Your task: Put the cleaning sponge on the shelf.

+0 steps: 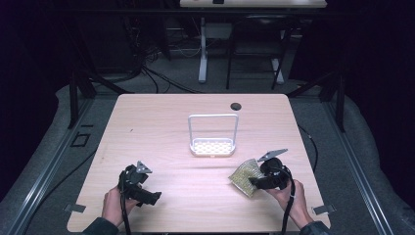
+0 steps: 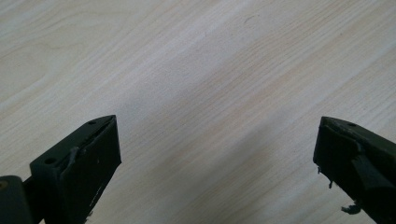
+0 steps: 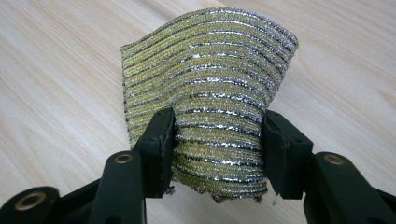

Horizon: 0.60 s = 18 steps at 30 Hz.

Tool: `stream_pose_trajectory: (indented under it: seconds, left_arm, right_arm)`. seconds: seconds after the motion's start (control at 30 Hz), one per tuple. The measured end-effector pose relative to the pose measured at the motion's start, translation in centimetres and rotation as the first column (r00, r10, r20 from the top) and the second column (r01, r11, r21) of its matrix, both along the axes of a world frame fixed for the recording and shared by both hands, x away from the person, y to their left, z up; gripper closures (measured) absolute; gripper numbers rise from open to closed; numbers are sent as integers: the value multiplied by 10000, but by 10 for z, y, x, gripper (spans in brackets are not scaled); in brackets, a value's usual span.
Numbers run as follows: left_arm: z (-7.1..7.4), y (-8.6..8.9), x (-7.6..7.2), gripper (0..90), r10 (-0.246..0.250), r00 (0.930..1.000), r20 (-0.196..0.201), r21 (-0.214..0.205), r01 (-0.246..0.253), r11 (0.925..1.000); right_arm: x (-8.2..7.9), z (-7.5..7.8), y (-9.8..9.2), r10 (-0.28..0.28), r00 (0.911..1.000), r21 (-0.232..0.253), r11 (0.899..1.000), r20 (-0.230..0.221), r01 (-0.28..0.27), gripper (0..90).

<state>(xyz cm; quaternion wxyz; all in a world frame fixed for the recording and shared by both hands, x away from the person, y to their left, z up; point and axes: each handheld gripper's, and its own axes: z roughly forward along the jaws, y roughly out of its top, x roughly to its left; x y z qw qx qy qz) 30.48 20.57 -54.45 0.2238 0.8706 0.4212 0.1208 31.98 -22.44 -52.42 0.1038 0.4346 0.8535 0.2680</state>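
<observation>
A gold and silver striped scouring sponge [image 1: 246,176] is squeezed between the jaws of my right gripper [image 1: 254,182] at the table's front right. In the right gripper view the sponge [image 3: 212,88] bulges up above the black jaws of the gripper [image 3: 217,149], held just over the wood. My left gripper [image 1: 152,197] rests at the front left in a hand, pointing right. In the left gripper view its fingers [image 2: 91,163] stand wide apart over bare wood, with nothing between them. A white wire rack [image 1: 213,135] with a perforated base stands at the table's middle.
The light wooden table [image 1: 147,127] has a small dark round grommet [image 1: 236,105] near its far edge. Dark floor, cables and desk legs lie beyond the table. Metal rails run along both sides.
</observation>
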Motion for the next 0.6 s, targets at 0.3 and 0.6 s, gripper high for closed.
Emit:
stream_pose_trajectory:
  seconds: [0.3,0.6]
  left_arm:
    - [0,-1,0,8,-8,10000,49,90,7,10000]
    - [0,-1,0,12,16,10000,93,39,-17,10000]
  right_arm:
    - [2,6,6,87,9995,130,9999,315,-91,488]
    - [3,10,10,100,9987,277,9996,491,-114,488]
